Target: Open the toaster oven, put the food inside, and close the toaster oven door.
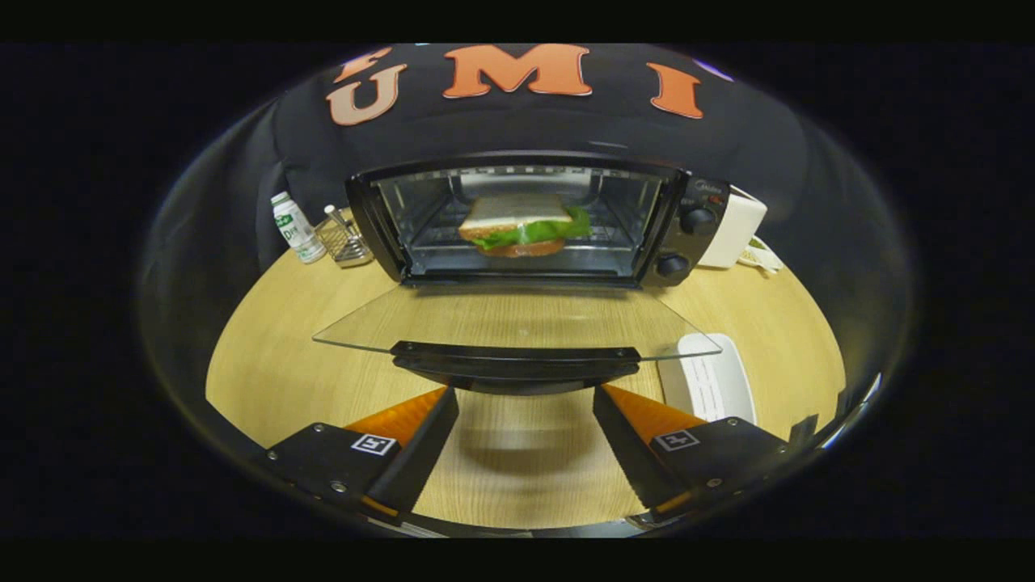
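Toaster oven (pixel 534 222) on bench (pixel 267 364), mouth facing tongs (pixel 525 416). Glass door (pixel 517 327) down flat, handle (pixel 514 364) crosswise just ahead of tongs. Sandwich (pixel 524 224) on rack inside oven, long axis crosswise. Tongs released, holding nothing. White plate (pixel 716 380) right of door.

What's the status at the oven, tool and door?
Tool open, holding nothing, fingers just short of the door handle. Sandwich on the rack inside the toaster oven; glass door folded down flat. Nothing blocking the door.
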### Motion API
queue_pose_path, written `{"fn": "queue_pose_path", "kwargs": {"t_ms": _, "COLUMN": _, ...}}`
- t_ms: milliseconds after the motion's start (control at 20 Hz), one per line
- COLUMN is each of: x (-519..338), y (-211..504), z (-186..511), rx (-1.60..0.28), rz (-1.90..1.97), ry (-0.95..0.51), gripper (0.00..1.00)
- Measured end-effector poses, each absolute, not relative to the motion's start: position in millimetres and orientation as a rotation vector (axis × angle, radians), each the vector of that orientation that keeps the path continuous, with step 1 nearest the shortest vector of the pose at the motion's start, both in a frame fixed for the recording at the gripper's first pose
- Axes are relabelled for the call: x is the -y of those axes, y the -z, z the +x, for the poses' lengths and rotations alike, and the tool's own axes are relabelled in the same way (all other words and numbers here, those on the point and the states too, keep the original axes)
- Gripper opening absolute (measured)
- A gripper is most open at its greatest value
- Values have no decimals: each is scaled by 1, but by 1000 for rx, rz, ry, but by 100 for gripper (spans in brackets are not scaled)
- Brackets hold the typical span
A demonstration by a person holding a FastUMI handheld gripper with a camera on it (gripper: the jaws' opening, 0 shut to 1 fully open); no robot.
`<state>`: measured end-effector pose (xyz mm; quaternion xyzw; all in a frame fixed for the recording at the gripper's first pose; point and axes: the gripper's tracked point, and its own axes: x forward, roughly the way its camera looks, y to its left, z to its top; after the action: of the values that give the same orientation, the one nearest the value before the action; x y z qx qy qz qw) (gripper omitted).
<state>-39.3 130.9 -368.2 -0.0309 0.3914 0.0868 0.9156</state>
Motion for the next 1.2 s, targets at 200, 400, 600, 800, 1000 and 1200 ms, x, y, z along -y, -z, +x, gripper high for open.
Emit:
{"fn": "queue_pose_path", "kwargs": {"t_ms": 200, "x": -135, "y": 326, "z": -16, "rx": -737, "rz": -38, "ry": -182, "gripper": 100}}
{"fn": "queue_pose_path", "kwargs": {"t_ms": 400, "x": -139, "y": 305, "z": 5, "rx": -686, "rz": -53, "ry": -185, "gripper": 100}}
{"fn": "queue_pose_path", "kwargs": {"t_ms": 600, "x": -143, "y": 295, "z": 30, "rx": -651, "rz": -43, "ry": -182, "gripper": 99}}
{"fn": "queue_pose_path", "kwargs": {"t_ms": 800, "x": -147, "y": 284, "z": 57, "rx": -611, "rz": -30, "ry": -167, "gripper": 99}}
{"fn": "queue_pose_path", "kwargs": {"t_ms": 1000, "x": -150, "y": 267, "z": 67, "rx": -581, "rz": 13, "ry": -161, "gripper": 99}}
{"fn": "queue_pose_path", "kwargs": {"t_ms": 1200, "x": -143, "y": 236, "z": 64, "rx": -535, "rz": 30, "ry": -158, "gripper": 100}}
